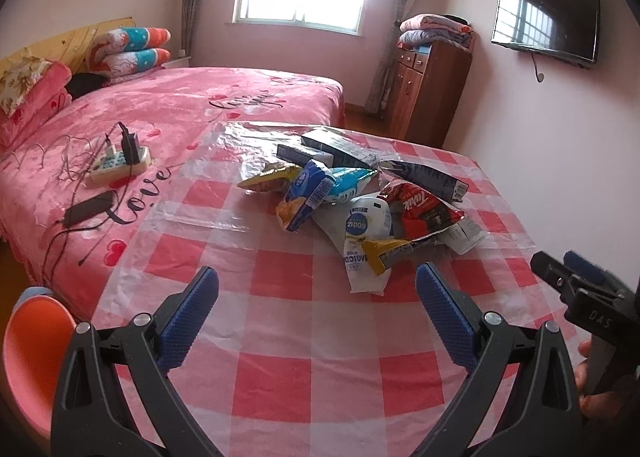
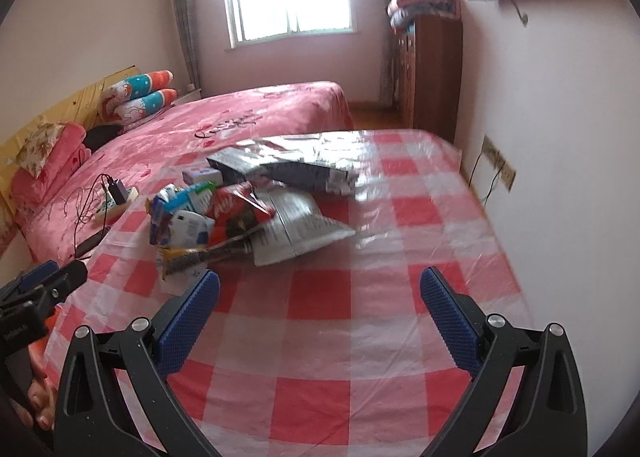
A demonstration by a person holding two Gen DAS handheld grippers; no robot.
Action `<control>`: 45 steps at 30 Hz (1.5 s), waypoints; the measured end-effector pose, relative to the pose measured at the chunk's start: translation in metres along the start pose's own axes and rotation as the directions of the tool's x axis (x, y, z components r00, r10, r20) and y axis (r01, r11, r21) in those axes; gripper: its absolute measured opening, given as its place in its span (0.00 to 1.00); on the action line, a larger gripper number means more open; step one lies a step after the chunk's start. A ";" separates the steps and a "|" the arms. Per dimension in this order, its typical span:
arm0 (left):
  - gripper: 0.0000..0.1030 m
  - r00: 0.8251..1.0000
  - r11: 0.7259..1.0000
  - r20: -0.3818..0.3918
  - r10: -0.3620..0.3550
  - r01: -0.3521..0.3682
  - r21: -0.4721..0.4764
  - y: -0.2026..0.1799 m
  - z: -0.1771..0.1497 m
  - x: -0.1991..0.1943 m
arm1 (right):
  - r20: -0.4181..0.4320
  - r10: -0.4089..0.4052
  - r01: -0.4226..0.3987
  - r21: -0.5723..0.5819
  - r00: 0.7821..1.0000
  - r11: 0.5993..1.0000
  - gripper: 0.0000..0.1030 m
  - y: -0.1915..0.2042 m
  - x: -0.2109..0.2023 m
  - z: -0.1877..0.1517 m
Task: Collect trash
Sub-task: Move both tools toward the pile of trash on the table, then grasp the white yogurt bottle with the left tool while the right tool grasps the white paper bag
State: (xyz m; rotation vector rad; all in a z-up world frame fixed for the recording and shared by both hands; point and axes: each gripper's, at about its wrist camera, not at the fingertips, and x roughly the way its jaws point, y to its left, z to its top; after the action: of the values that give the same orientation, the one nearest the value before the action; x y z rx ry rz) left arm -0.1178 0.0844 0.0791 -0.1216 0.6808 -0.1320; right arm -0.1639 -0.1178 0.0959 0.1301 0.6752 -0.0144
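Note:
A heap of empty snack wrappers lies mid-table on the red-and-white checked tablecloth (image 1: 304, 341). It holds a red bag (image 1: 420, 209), a white pouch (image 1: 366, 241), a blue-and-white bag (image 1: 308, 193), a yellow bag (image 1: 268, 177) and dark boxes (image 1: 332, 145). My left gripper (image 1: 318, 289) is open and empty, hovering just short of the white pouch. My right gripper (image 2: 320, 289) is open and empty, near the heap's front edge, with the red bag (image 2: 236, 209) and a grey-white bag (image 2: 296, 229) ahead to the left. The right gripper also shows in the left wrist view (image 1: 568, 277).
A pink bed (image 1: 160, 113) runs along the table's left side, with a power strip (image 1: 120, 161), a charger and cables on it. An orange chair (image 1: 32, 349) stands at the near left. A wooden cabinet (image 1: 428, 89) and a wall TV (image 1: 548, 13) are at the right.

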 end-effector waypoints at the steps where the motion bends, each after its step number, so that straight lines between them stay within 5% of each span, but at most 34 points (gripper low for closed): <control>1: 0.97 1.000 1.000 -0.005 0.001 -0.001 -0.003 0.001 0.000 0.003 | 0.002 -0.004 0.004 0.003 1.000 1.000 0.96 -0.002 0.003 -0.001; 12: 0.97 0.996 0.999 -0.078 -0.040 0.040 -0.003 -0.009 0.009 0.047 | -0.037 0.162 -0.155 0.140 0.986 0.978 0.96 -0.033 0.033 0.000; 16: 0.96 0.991 0.996 -0.104 -0.090 0.089 -0.006 -0.016 0.012 0.063 | -0.054 0.291 -0.270 0.243 0.955 0.932 0.94 -0.045 0.049 0.002; 20: 0.95 0.988 0.996 -0.123 -0.089 0.090 0.009 -0.025 0.016 0.079 | -0.086 0.395 -0.347 0.337 0.914 0.875 0.68 -0.052 0.069 0.004; 24: 0.86 0.984 0.994 -0.140 -0.106 0.107 -0.004 -0.029 0.021 0.091 | -0.095 0.484 -0.401 0.434 0.870 0.807 0.60 -0.056 0.091 0.004; 33: 0.66 0.979 0.995 -0.182 -0.093 0.097 0.018 -0.040 0.030 0.119 | -0.080 0.545 -0.427 0.532 0.835 0.732 0.54 -0.060 0.125 0.016; 42: 0.45 0.967 0.989 -0.206 -0.149 0.148 -0.021 -0.040 0.029 0.128 | -0.062 0.559 -0.433 0.565 0.827 0.703 0.55 -0.054 0.149 0.028; 45: 0.40 0.966 0.987 -0.202 -0.159 0.155 -0.036 -0.039 0.027 0.126 | -0.077 0.547 -0.430 0.531 0.834 0.730 0.48 -0.046 0.154 0.031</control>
State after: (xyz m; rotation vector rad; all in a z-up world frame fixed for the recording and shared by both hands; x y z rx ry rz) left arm -0.0072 0.0276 0.0281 -0.1832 0.8779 -0.2935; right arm -0.0273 -0.1624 0.0182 0.8255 0.8416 0.3531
